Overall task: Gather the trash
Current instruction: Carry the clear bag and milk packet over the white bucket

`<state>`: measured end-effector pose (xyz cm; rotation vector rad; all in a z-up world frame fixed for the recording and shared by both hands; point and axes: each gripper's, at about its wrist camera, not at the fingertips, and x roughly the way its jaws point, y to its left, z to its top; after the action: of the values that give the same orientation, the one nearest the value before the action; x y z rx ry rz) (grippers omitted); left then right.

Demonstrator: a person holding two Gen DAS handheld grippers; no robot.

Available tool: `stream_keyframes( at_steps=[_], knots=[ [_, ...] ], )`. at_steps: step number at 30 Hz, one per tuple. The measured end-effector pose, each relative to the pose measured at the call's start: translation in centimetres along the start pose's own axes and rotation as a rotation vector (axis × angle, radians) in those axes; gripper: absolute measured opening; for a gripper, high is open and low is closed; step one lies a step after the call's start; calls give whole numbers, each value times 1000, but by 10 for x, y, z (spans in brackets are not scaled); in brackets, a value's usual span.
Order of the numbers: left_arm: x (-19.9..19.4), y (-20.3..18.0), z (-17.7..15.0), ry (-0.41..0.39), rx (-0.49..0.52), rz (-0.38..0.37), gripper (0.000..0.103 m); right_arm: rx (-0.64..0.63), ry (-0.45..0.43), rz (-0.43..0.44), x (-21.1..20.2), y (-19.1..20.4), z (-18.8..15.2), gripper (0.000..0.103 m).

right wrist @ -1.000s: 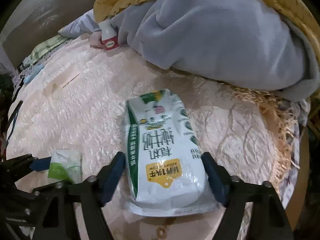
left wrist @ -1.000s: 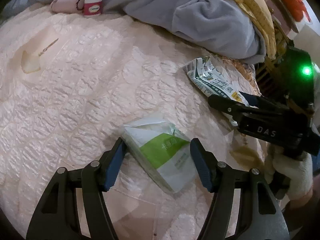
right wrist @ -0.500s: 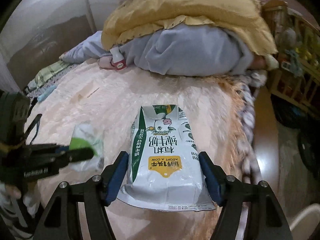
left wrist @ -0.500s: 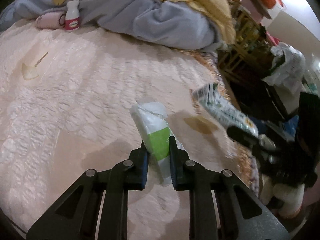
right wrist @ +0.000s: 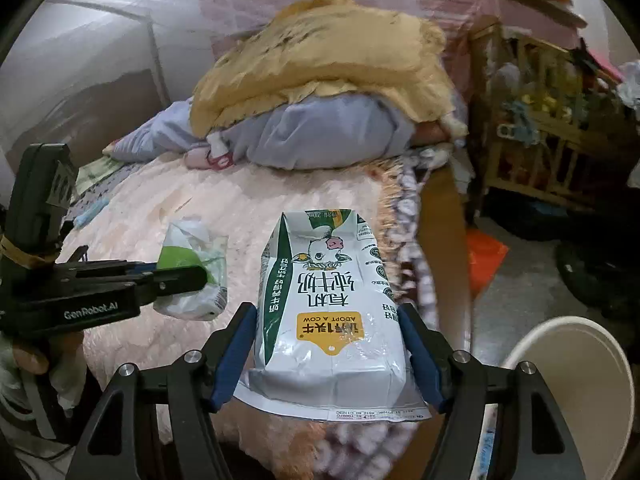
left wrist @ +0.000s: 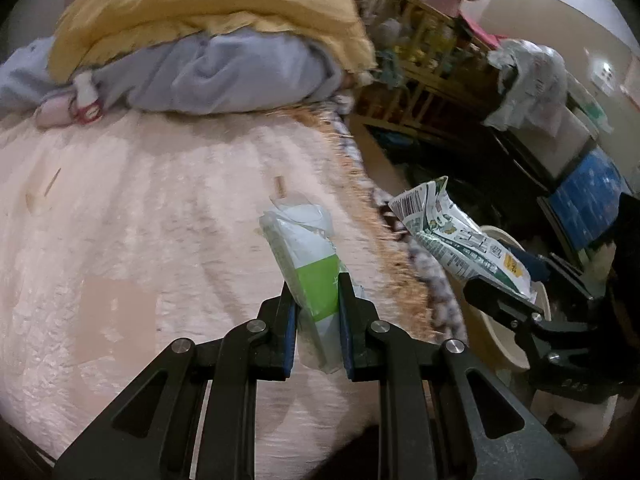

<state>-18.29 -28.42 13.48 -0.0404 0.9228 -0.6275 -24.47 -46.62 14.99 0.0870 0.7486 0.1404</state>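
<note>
The left gripper point(left wrist: 318, 308) is clamped on a green-and-white wrapper point(left wrist: 308, 264), and the right gripper point(right wrist: 328, 356) grips a milk pouch point(right wrist: 326, 304), both lifted above the bed point(left wrist: 140, 240). Dropping them into the white bin point(right wrist: 580, 380) at the bedside is probably what remains; a small bottle point(left wrist: 86, 96) lies by the blankets.

The left gripper point(left wrist: 318, 300) has closed on the green-and-white packet point(left wrist: 308, 256) and lifted it off the bed. The right gripper point(right wrist: 328, 344) has raised the milk pouch point(right wrist: 324, 308) and carried it past the bed's edge, where a white bin point(right wrist: 576, 384) now appears.

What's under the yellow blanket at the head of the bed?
A grey blanket shows beneath the yellow blanket, with a small bottle at its edge. Whatever lies deeper inside the pile is covered.
</note>
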Motion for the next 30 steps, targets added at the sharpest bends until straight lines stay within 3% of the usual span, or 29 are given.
stream_keyframes(
  at_steps=[14, 30],
  knots=[
    [8, -86, 6, 5, 148, -79, 15, 144, -64, -114, -71, -63, -29, 69],
    [27, -161, 14, 11, 281, -128, 15, 245, -62, -245, -110, -124, -58, 69]
  ],
)
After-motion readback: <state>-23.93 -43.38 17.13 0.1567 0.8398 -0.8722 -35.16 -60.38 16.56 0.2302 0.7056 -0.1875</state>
